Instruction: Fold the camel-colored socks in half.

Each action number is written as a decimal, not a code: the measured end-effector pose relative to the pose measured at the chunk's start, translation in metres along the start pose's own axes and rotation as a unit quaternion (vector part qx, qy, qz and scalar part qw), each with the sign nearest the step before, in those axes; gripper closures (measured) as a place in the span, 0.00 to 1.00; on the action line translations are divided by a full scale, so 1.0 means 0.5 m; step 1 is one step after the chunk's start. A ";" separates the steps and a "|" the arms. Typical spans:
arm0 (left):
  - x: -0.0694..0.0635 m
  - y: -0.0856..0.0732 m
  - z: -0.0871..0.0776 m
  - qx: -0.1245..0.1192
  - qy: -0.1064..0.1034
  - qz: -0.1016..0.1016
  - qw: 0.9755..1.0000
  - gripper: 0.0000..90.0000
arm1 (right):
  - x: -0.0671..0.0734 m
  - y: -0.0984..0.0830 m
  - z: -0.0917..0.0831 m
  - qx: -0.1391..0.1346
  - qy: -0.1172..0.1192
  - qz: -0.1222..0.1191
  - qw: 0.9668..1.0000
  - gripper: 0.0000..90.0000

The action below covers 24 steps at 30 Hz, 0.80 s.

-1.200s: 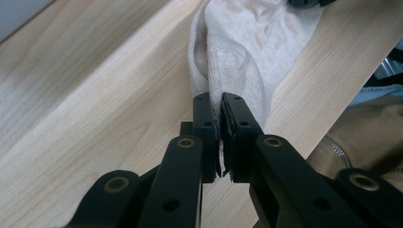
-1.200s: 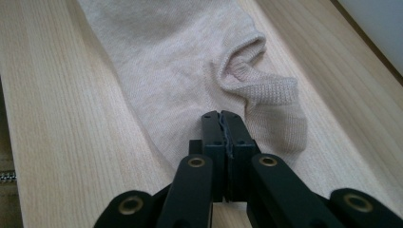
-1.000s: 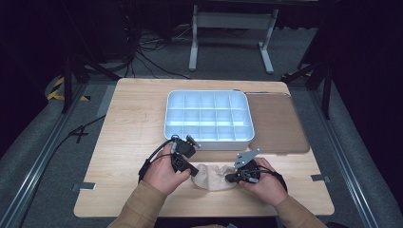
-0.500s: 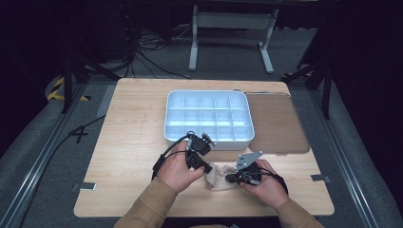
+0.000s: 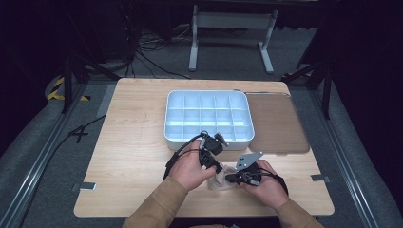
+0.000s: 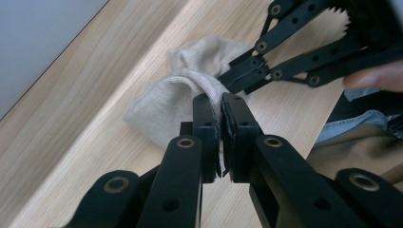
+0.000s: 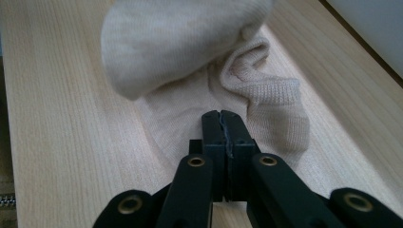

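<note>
A beige sock lies crumpled on the wooden table near its front edge, between the person's two hands. My left gripper is shut on a fold of the sock; cloth shows pinched between its tips and is lifted over the rest. My right gripper points left and is shut on the sock's flat lower layer, tips pressed together on the knit. In the left gripper view the right gripper bites the sock's far edge.
A white tray with several compartments stands just behind the hands. A brown mat lies to its right. Bare wood stretches to the left of the hands.
The left hand has carried its pinch of sock to the right, toward the right gripper, bunching the sock shorter. The right hand has stayed put.
</note>
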<state>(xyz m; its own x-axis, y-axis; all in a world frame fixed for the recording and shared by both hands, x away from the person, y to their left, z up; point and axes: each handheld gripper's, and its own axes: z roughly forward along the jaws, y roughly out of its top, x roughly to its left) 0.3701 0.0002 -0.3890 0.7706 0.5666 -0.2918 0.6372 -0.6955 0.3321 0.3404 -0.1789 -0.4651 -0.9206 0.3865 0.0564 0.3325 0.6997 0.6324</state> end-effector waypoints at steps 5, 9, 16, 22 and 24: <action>-0.003 0.017 0.019 0.008 -0.001 0.004 1.000 0.95 | 0.001 -0.003 0.000 -0.005 -0.002 0.002 1.000 1.00; -0.001 0.023 0.029 0.013 0.004 0.010 1.000 0.95 | 0.006 -0.004 -0.001 -0.008 -0.011 -0.007 1.000 1.00; 0.006 0.026 0.036 0.018 0.003 0.010 1.000 0.95 | 0.004 -0.002 -0.055 -0.010 -0.048 -0.002 0.999 1.00; 0.003 0.031 0.048 0.023 0.005 0.010 1.000 0.95 | -0.010 -0.022 -0.066 0.012 -0.056 0.029 0.998 1.00; 0.003 0.032 0.053 0.023 0.004 0.011 1.000 0.95 | -0.011 -0.023 -0.068 0.011 -0.056 0.028 0.998 1.00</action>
<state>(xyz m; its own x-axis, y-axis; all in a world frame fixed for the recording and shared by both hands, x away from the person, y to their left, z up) 0.3810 -0.0220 -0.4079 0.7846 0.5543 -0.2778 0.6188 -0.7277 0.2959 0.3348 -0.2092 -0.4465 -0.8716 0.4902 0.0035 0.3888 0.6869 0.6139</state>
